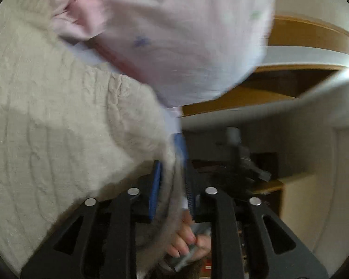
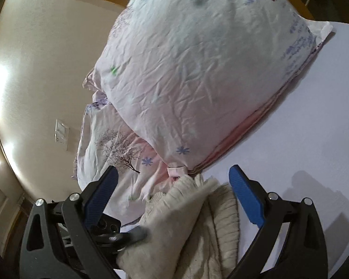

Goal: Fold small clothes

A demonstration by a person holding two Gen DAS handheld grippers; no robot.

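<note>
Left tool [image 1: 172,162] pinches cream sweater [image 1: 58,116]; right tool [image 2: 174,193] gapes.

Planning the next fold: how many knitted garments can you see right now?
1. A cream knit sweater lies on the bed sheet before the pillow, one edge pinched in the left gripper; right gripper open. More may be hidden.

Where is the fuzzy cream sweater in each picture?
Left wrist view: the cream sweater fills the left side and runs down between the left hand-held gripper fingers.
Right wrist view: it lies bottom centre, between the open right hand-held gripper fingers.
Shared landmark: the flowered pillow.
</note>
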